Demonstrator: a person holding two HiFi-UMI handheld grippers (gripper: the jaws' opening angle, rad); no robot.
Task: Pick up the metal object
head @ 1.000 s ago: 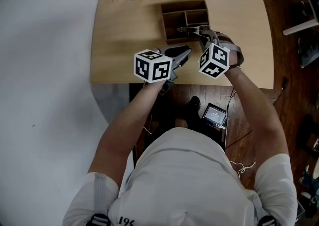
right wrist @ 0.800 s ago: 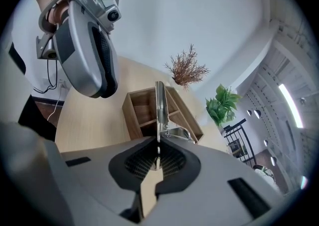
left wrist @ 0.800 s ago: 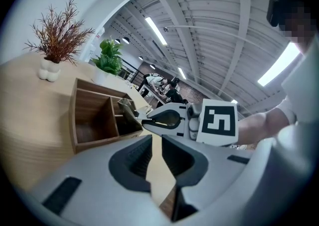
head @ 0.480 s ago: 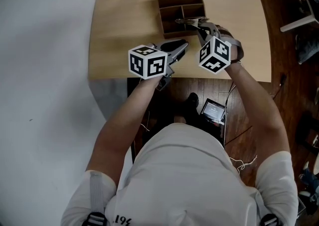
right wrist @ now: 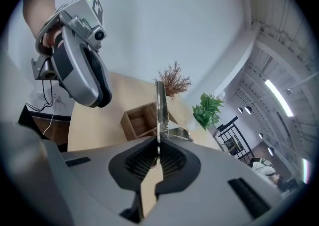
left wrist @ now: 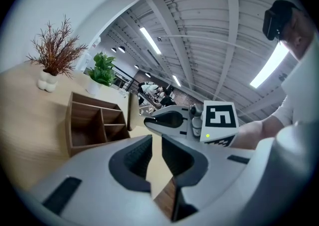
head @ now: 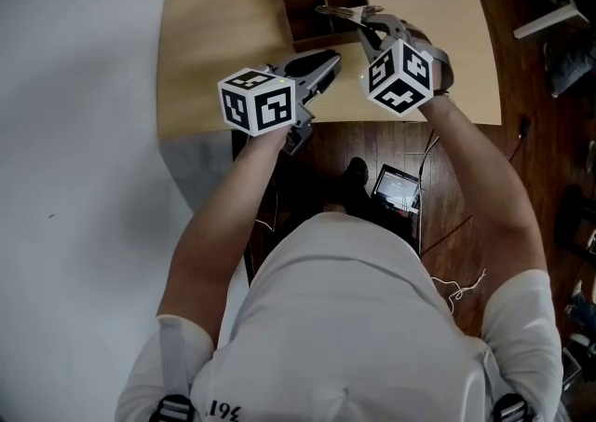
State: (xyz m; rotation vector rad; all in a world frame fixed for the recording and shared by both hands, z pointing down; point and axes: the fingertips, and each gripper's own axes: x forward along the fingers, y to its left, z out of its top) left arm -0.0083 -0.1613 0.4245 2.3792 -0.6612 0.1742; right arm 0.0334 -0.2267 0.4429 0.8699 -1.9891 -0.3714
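The right gripper (right wrist: 158, 154) is clamped on the metal tongs (right wrist: 159, 103) (thin edge between its pads). In the head view they lie lengthwise toward roughly 9 o'clock, over the wooden organizer (head: 312, 40). The left gripper (left wrist: 155, 156) has its jaws slightly apart and holds nothing.

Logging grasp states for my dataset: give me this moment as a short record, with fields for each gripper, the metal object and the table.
left gripper: jaws slightly apart, nothing between
right gripper: jaws shut on metal object
metal object: thin, shiny, sticking out past the jaws
table: wooden organizer, dried plant
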